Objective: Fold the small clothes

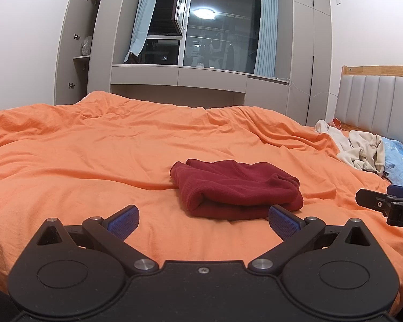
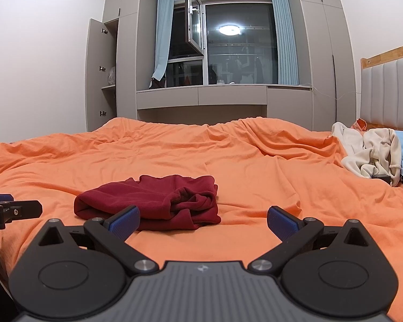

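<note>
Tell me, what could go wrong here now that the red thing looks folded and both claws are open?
The dark red garment is bunched loosely at one end, so a careless grab might undo the fold. The orange bedcover is soft and wrinkled; the left gripper or right gripper might pinch it along with the cloth. The cream clothes lie tangled together, so several may lift at once.

Ahead of the black left gripper [image 1: 204, 221] with its blue fingers [image 1: 123, 220] lies a dark red garment [image 1: 236, 187] on a plain orange bedcover [image 1: 94, 161], with cream clothes [image 1: 362, 147] and pale blue cloth [image 1: 400, 161] far right.
</note>
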The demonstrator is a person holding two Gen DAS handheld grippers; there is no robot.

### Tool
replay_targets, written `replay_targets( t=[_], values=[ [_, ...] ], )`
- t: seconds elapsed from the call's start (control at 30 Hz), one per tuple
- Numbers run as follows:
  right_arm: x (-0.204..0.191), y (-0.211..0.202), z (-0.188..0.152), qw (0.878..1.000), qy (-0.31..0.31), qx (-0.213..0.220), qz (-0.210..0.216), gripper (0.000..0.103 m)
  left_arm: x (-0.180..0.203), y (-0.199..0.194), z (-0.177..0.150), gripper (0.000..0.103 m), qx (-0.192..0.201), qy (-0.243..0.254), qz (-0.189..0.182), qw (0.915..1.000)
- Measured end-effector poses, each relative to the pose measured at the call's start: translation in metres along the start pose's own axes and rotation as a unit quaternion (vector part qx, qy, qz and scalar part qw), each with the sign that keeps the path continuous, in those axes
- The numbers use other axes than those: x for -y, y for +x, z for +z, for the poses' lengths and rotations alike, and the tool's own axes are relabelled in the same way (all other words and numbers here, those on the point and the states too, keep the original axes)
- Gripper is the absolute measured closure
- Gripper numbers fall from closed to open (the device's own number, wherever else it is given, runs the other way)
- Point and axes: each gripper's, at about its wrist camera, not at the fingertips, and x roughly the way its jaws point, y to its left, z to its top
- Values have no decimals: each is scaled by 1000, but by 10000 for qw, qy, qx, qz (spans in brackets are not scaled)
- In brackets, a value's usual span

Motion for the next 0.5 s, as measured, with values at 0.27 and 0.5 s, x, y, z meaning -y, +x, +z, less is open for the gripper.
replay_targets(
  t=[0.27, 0.5],
  values=[
    [0, -1, 0, 10000, 0, -4, -2, 0, 0, -1, 0, 1, 27, -24, -18, 10000],
    [-1, 0, 1, 10000, -3, -7, -2, 0, 2, 6, -4, 1, -125, 40, 399, 9991]
  ],
)
